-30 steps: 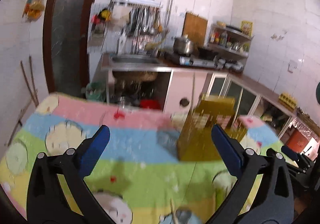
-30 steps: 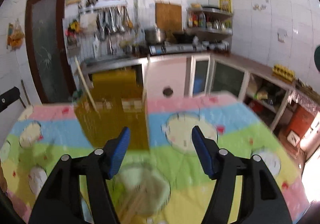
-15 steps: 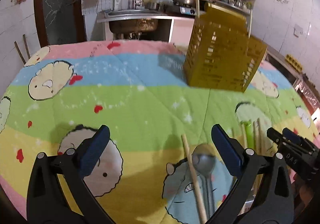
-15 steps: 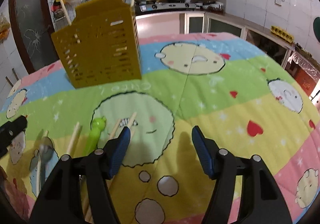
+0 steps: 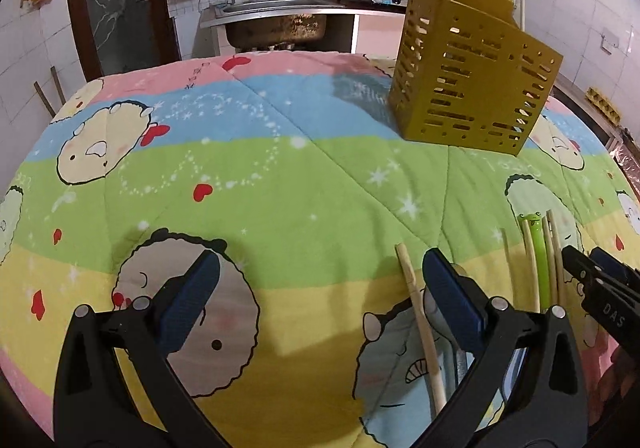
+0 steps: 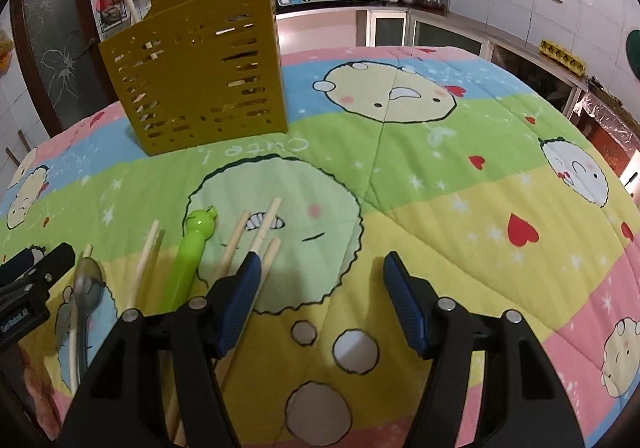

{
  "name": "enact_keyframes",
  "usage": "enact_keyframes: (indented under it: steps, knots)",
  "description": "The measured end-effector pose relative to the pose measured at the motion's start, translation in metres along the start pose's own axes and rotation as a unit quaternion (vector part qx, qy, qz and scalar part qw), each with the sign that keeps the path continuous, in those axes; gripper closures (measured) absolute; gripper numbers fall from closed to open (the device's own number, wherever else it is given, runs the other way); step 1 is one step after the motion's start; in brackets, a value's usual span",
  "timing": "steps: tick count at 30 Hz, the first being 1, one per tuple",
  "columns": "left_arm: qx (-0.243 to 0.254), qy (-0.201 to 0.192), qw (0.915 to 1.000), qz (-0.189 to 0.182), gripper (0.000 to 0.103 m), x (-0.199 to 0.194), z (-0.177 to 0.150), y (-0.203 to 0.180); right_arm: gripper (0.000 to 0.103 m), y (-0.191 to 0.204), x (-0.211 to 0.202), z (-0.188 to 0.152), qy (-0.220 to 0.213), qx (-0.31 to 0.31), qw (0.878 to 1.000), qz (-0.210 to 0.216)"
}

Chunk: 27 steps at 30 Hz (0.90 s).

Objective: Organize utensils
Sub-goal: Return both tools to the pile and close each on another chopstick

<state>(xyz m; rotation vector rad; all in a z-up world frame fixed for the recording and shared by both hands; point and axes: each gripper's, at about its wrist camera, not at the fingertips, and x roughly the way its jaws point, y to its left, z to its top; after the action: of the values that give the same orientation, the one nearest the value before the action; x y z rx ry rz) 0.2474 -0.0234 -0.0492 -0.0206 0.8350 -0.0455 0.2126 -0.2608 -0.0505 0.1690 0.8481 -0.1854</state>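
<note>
Both claws — left claw [image 5: 320,292] and right claw [image 6: 318,288] — hang wide and empty over loose chopsticks [image 6: 262,232] beside the yellow caddy [image 6: 200,72], probably lining up a pick.

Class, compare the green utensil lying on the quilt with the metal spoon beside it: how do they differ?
The green utensil is bright plastic with a cartoon frog-like head; the metal spoon is shiny grey with a plain oval bowl. The green utensil looks thicker than the spoon's slim handle. Both lie flat on the quilt, pointing roughly toward the yellow holder.
</note>
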Motion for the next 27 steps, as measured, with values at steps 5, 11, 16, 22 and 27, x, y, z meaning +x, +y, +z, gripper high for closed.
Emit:
enact_keyframes:
  steps: [5,11,16,22,27]
  knots:
    - [0.0,0.003,1.0,0.002,0.005,0.002,-0.001,0.0,0.04,0.013,0.004,-0.004,0.012,-0.02,1.0,-0.011]
    - [-0.004,0.007,1.0,0.001,0.005,0.003,-0.002,0.001,0.051,0.017,0.007,-0.001,0.02,-0.025,0.999,-0.009]
    - [-0.013,0.013,0.9998,-0.005,0.005,0.004,-0.002,0.004,0.076,0.022,0.013,0.008,0.028,-0.039,0.999,0.008]
    - [-0.022,0.019,0.9994,-0.02,0.005,0.005,-0.003,0.006,0.088,0.018,0.01,0.007,0.022,-0.047,0.998,0.029]
    - [-0.019,0.027,0.9992,-0.025,0.006,0.007,-0.004,0.003,0.092,0.013,0.008,0.007,0.017,-0.045,0.998,0.038]
